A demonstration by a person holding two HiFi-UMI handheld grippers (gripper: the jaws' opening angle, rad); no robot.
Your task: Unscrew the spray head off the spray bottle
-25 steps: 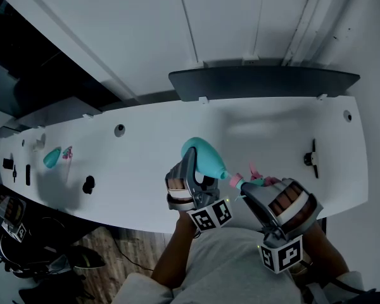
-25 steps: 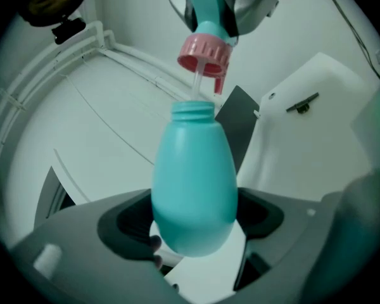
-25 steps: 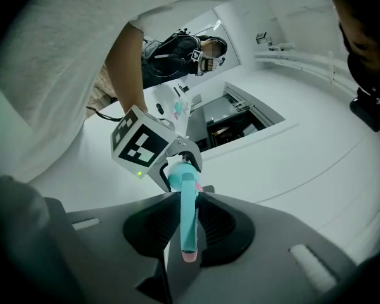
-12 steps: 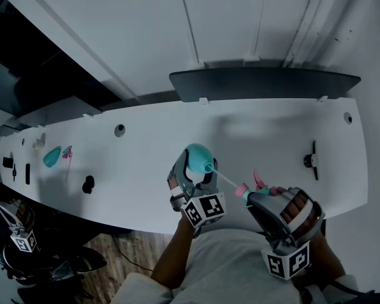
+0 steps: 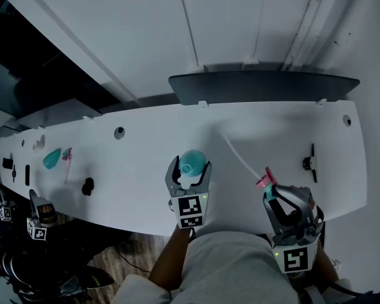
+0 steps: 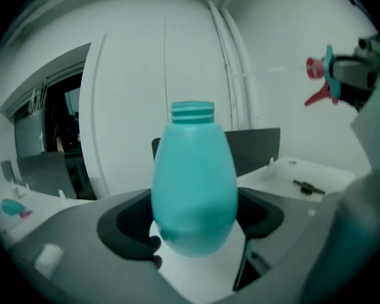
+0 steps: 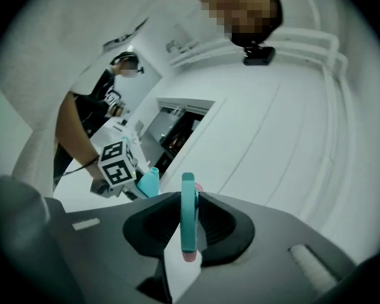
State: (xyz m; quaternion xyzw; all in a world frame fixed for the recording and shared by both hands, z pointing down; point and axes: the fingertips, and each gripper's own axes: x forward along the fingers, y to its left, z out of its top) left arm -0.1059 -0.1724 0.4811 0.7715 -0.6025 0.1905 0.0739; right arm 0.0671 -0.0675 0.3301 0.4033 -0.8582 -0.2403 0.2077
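White worktop (image 5: 133, 163) running across the picture from the left edge to the right, seen from above, with a plain white wall behind it and a dark flat panel (image 5: 263, 81) standing along its back edge.

Near the front edge, at the middle, the left hand-held gripper (image 5: 190, 170) grasps the spray bottle (image 6: 193, 182), a rounded teal bottle held upright. Its jaws stand wide and press on the bottle's two sides. The bottle's ribbed neck is bare and open at the top. Whether its base rests on the worktop or hangs just above it is hard to tell.

To the right, well apart from the bottle, the right hand-held gripper (image 5: 280, 198) is clenched on the spray head (image 5: 268, 181), which is teal with a pink trigger and nozzle. In the right gripper view the head sits edge-on between the nearly closed jaws. A thin pale dip tube (image 5: 237, 154) runs from the head up and to the left over the worktop (its far end lies toward the back wall).

At the far left of the worktop lie a second teal bottle (image 5: 50, 158) and, just beside it, a pink sprayer (image 5: 66, 154). A small black object (image 5: 87, 185) sits nearer the front edge, and a black tool (image 5: 311, 160) lies at the right end. The person's grey shirt fills the bottom of the head view
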